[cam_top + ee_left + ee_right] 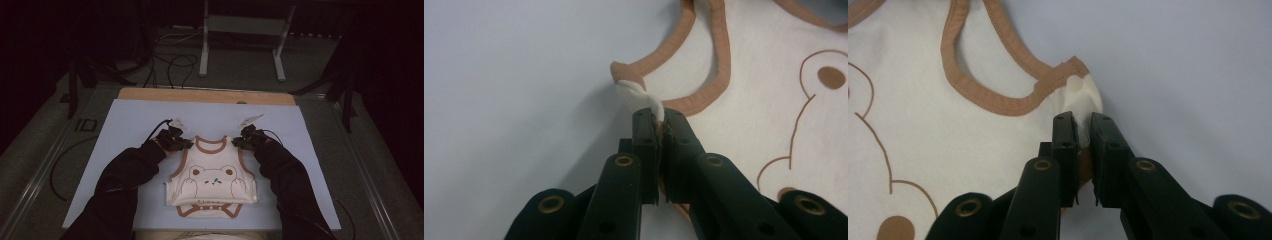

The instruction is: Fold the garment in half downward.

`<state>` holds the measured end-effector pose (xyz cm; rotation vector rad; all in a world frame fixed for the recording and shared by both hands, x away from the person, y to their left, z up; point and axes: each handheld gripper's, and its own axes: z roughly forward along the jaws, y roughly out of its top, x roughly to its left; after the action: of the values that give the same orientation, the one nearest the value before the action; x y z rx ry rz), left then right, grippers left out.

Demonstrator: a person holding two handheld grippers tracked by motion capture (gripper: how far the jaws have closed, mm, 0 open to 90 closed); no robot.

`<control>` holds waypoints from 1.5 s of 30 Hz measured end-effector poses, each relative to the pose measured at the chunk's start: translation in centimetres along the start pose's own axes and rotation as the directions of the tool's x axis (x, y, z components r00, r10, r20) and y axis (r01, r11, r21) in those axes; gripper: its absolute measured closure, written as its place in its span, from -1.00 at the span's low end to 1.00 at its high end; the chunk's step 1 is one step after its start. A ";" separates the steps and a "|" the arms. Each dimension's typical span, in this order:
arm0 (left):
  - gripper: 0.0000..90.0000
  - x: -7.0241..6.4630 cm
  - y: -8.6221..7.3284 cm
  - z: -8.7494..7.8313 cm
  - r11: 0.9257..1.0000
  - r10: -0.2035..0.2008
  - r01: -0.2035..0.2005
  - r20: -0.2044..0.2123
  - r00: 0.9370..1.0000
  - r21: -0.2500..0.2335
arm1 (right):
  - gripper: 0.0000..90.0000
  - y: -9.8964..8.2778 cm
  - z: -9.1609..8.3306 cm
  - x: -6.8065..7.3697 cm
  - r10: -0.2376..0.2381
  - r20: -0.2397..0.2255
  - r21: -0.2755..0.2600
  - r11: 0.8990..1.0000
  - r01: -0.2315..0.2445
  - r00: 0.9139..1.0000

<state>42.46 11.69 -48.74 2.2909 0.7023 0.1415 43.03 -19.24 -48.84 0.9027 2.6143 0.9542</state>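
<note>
pinching bodysuit [212, 177] shoulders: left hand-held gripper [660, 122], right hand-held gripper [1083, 122]; no legible writing.

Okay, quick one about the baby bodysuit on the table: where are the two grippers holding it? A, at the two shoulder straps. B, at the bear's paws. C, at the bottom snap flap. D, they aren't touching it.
A: the left gripper and the right gripper each pinch a shoulder strap of the bodysuit.
</note>
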 end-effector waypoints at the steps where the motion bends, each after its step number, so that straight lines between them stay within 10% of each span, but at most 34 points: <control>1: 0.93 0.0 0.2 -0.2 1.000 0.002 -0.002 0.004 1.000 -0.009 | 0.82 0.2 -0.2 0.0 -0.007 0.005 -0.006 1.000 0.007 1.000; 45: 0.93 0.3 8.7 -9.4 0.976 0.091 -0.116 -0.142 0.986 -0.182 | 0.82 8.7 -8.0 -1.3 -0.027 0.152 -0.222 0.973 0.060 0.988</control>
<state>43.83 12.54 -36.05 2.1487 0.6083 0.3966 45.09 -18.89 -37.09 0.8213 2.3355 1.1010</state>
